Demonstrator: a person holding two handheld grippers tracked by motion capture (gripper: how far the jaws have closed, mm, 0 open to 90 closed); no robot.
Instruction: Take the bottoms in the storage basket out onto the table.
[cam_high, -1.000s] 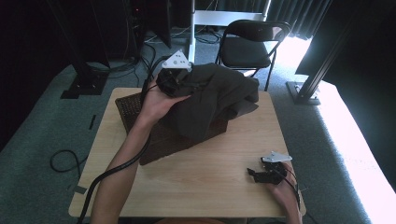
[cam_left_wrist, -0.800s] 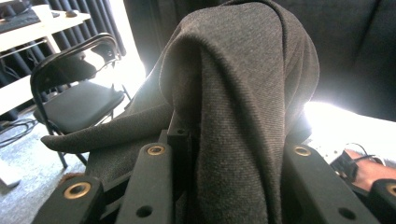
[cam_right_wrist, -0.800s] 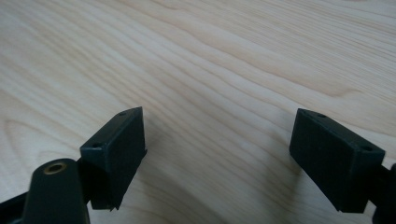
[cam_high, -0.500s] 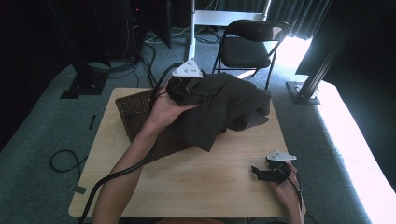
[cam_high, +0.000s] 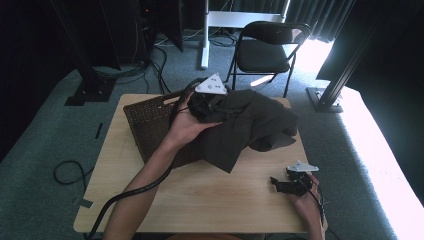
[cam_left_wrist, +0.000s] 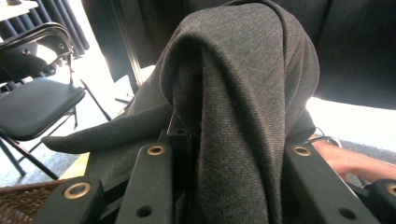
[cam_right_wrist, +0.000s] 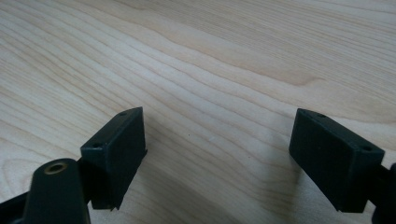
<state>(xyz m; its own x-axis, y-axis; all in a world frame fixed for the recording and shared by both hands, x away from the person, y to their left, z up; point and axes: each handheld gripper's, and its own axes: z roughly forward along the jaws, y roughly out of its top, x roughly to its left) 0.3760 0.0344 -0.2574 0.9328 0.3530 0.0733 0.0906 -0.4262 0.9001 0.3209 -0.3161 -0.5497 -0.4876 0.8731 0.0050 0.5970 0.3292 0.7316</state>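
Note:
A dark grey-brown garment (cam_high: 250, 127) hangs in folds over the middle and right of the wooden table (cam_high: 200, 195). My left gripper (cam_high: 212, 105) is raised above the table's far side and is shut on a bunch of that garment (cam_left_wrist: 243, 107), which drapes over its jaws. A brown wicker basket (cam_high: 150, 122) sits at the table's far left, partly under the cloth and my forearm. Low over the bare wood at the front right, my right gripper (cam_high: 280, 184) is open with nothing between its fingers (cam_right_wrist: 116, 149).
A black folding chair (cam_high: 265, 50) stands just beyond the table's far edge. Black stand legs and cables lie on the carpet at the left and back. A black cable (cam_high: 125, 200) trails from my left gripper across the table's front left.
My left gripper has carried the garment to the right and lifted it, uncovering more of the wicker basket. My right gripper has stayed low at the front right, shifting only slightly.

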